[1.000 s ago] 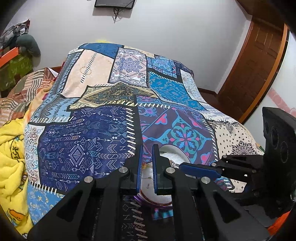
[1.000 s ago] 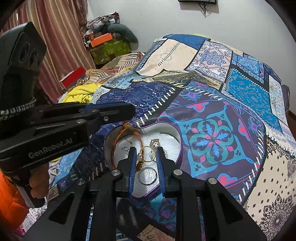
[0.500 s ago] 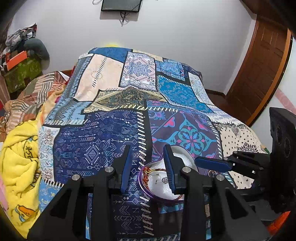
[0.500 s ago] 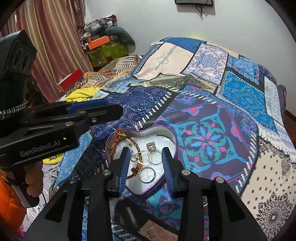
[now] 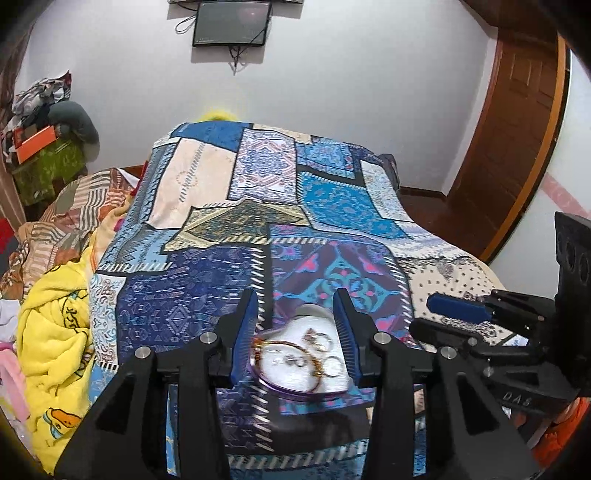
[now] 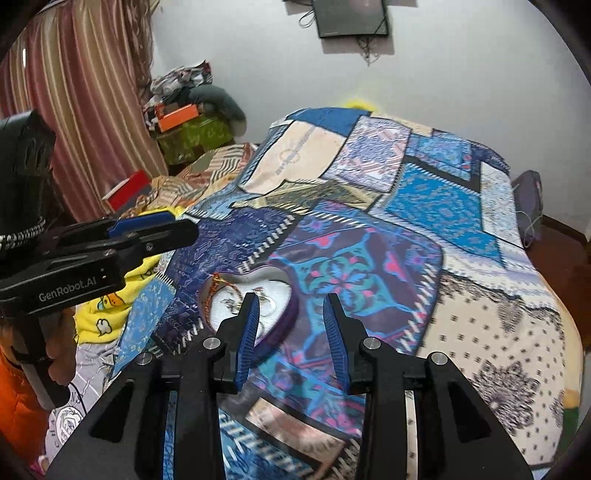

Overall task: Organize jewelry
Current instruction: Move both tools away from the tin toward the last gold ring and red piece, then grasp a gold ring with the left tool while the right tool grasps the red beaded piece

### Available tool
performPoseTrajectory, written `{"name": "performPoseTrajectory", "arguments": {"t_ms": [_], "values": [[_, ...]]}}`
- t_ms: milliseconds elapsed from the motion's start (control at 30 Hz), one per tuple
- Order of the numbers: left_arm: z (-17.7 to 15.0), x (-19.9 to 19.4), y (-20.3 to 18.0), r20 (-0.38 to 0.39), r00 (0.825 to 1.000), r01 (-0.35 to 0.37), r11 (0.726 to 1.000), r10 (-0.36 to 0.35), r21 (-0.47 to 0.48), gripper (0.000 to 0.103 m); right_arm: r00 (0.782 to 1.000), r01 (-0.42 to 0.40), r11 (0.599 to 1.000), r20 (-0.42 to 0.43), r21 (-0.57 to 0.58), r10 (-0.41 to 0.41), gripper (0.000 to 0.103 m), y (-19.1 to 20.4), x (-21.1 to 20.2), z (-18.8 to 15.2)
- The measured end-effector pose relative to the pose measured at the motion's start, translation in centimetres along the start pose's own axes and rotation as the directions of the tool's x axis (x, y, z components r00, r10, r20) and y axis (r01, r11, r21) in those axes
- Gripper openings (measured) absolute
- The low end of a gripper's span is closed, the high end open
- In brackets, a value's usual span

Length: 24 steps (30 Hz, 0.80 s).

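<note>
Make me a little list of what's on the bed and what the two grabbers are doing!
surface: patchwork bedspread
box: heart-shaped, purple rim, white inside, lying on the bedspread
in the box: rings, a gold bangle, small pieces too blurred to name
left gripper: jaws apart, just been opening, holding nothing, above the box
right gripper: jaws apart, just been opening, holding nothing, box by its left finger
beside the bed: yellow blanket
wall: dark screen

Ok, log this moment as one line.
left gripper: open, empty, just widened | right gripper: open, empty | heart-shaped box: on patchwork bedspread, lid off | contents: rings, bangle
</note>
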<state>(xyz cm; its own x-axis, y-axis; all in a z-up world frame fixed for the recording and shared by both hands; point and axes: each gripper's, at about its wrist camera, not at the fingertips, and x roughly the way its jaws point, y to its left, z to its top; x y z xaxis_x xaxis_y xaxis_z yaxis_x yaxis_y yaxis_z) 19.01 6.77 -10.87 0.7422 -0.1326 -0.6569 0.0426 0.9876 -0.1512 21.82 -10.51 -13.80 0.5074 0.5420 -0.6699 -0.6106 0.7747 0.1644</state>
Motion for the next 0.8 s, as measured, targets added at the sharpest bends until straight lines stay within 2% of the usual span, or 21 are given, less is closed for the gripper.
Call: {"name": "performPoseTrajectory", "arguments": {"t_ms": [100, 167, 467, 800], "values": [[-0.2, -0.1, -1.4, -0.006, 1.000, 0.013, 1.000, -0.013, 0.015, 0.043, 1.000, 0.024, 0.999, 0.012, 0.028, -0.024, 0.032, -1.5, -1.2, -0.4], [-0.4, 0.0, -2.5, -0.013, 1.000, 0.018, 0.999, -0.018, 0.030, 0.050, 0.999, 0.044, 0.998, 0.020, 0.054, -0.045, 0.032, -2.7, -2.0, -0.6], [-1.4, 1.9, -6.2, -0.077, 0.994, 0.078, 0.996, -0.075, 0.039, 0.051, 0.993, 0.106, 0.986, 0.028, 0.132, -0.111, 0.033, -6.9, -4.8, -2.0], [-5.2, 6.4, -8.8, -0.224, 0.965, 0.140, 0.990, -0.140, -0.013, 0.051, 0.991, 0.131, 0.977, -0.047, 0.167, -0.125, 0.033, -9.7, -3.9, -4.7]]}}
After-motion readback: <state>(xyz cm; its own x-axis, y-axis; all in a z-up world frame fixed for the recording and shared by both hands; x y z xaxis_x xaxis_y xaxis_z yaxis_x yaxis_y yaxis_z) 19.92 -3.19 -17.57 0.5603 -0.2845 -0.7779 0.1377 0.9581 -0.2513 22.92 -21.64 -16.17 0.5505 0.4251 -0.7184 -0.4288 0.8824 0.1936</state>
